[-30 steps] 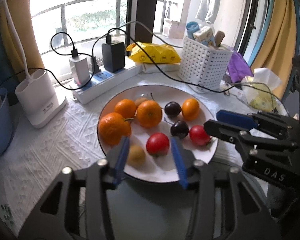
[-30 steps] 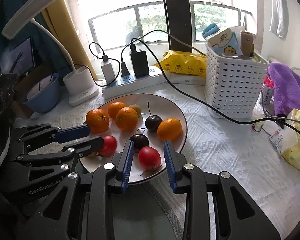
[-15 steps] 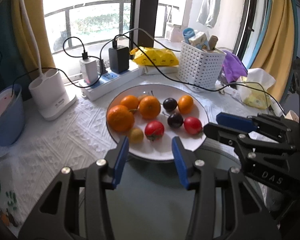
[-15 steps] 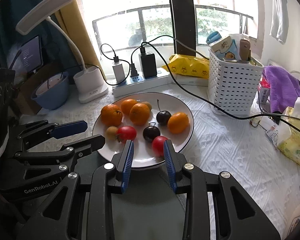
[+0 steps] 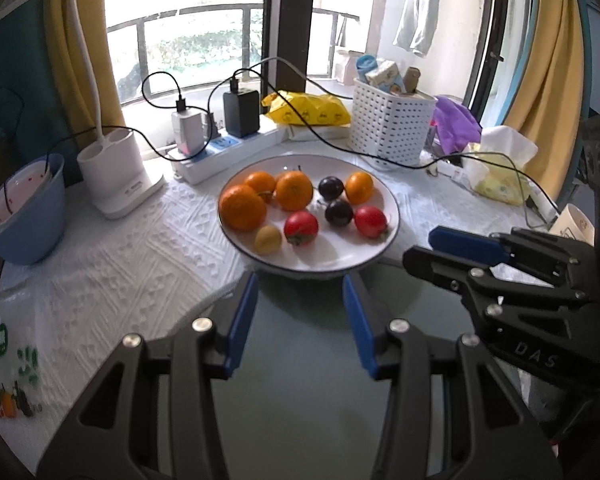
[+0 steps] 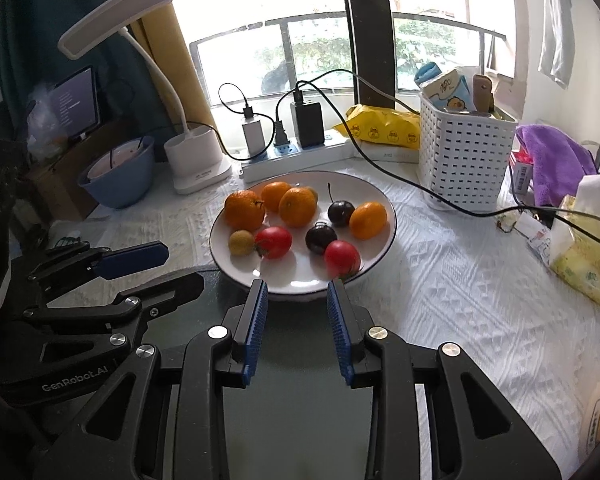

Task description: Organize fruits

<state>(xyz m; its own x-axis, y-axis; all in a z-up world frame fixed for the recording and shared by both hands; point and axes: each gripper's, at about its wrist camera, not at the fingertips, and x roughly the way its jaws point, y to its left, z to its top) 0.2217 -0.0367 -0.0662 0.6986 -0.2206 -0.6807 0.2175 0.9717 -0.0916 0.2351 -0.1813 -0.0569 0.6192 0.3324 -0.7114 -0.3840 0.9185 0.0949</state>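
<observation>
Plate, just ahead of both my claws: nine fruits, apparently all gathered; sorting seems done or nearly so. Left claw: parted, empty. Right claw: narrower gap, grasping nothing. Red fruit nearest its tips.

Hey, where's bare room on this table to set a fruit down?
Free patches: the white cloth between the plate and blue bowl, and the cloth right of the plate, before the yellow tissue pack. Crowded: the back edge, with power strip, cables and white basket.
</observation>
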